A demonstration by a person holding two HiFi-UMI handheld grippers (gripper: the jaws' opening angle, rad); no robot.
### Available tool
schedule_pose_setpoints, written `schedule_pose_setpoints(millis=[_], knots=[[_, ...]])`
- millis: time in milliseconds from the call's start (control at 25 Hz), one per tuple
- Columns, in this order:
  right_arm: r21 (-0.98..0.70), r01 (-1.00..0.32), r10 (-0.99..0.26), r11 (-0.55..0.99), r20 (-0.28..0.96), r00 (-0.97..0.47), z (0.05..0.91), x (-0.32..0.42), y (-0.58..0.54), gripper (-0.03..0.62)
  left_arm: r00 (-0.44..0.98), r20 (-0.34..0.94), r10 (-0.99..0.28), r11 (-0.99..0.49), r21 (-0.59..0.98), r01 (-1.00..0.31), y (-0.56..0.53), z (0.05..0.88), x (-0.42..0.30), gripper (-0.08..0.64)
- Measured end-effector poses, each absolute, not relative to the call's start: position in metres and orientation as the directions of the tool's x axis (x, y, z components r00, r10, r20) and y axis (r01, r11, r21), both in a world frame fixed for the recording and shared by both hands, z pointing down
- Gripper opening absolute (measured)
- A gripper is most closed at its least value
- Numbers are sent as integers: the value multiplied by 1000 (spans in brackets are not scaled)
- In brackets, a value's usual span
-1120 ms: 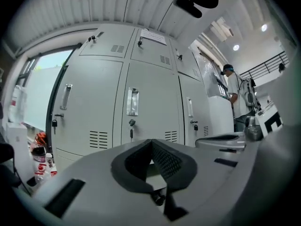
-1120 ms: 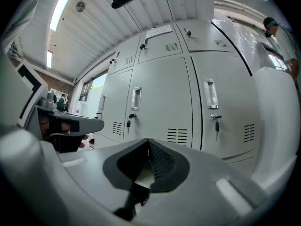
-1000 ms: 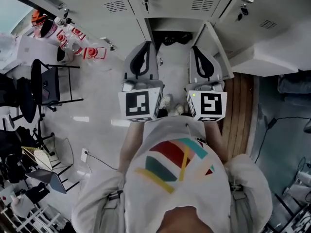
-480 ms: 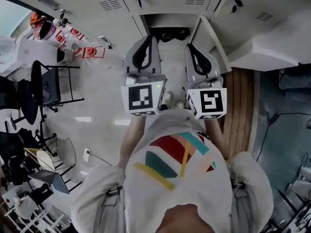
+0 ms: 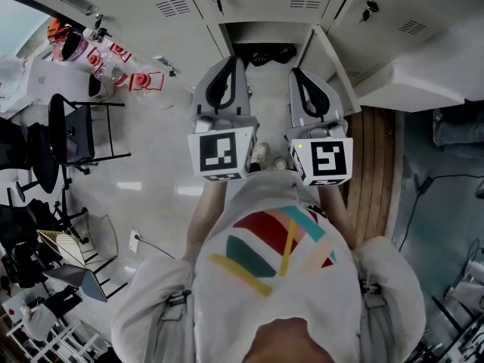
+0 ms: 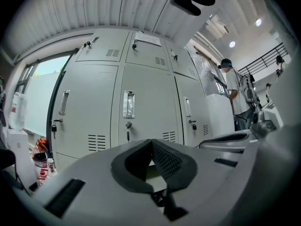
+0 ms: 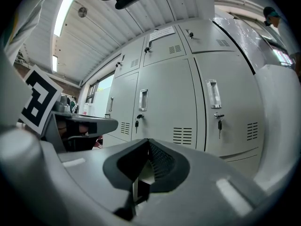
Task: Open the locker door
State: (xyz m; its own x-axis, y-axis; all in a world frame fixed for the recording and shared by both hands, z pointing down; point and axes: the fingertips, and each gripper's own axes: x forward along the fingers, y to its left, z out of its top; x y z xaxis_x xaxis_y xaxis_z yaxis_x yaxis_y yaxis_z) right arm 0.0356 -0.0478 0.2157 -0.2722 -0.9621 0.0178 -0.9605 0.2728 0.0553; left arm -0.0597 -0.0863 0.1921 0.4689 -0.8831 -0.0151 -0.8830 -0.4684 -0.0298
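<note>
Both tools are up at chest height, side by side, pointing level at the bank of grey lockers (image 6: 141,79). The left gripper (image 5: 229,63) has its jaws pressed together at the tips with nothing between them. In its own view the ribbed pads meet in a closed wedge. The right gripper (image 5: 299,74) is the same, jaws closed and empty. The two marker cubes (image 5: 221,153) sit near each other but apart, above the person's patterned shirt (image 5: 272,255).

In the head view, one lower locker (image 5: 261,40) is open just ahead of the gripper tips. Its locker door (image 5: 327,60) is swung out to the right, beside the right gripper. Something dark (image 5: 266,54) lies inside, too dim to name.

In the left gripper view the doors straight ahead are closed. The middle one shows a recessed handle (image 6: 128,104) with a key (image 6: 128,135) hanging in the lock below it. A second person (image 6: 235,91) stands off to the right by the lockers. The right gripper view shows more closed doors with vents and keys (image 7: 219,124), and the left gripper's cube at its left edge.

Neither gripper touches a locker. A black chair (image 5: 72,131) stands well off to the left on the pale floor.
</note>
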Motion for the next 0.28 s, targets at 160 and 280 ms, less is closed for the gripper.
schedule_pose_setpoints(millis=[160,280], knots=[[66,-957,-960,281,19,-281,215,32,-49,5,472,-26,-881,-471,-27,-882,-87,191,-60,15],[75,-954,-957,291,17,-290,214,29,-49,5,472,-29,-881,-471,-27,-882,-86,190,-60,15]])
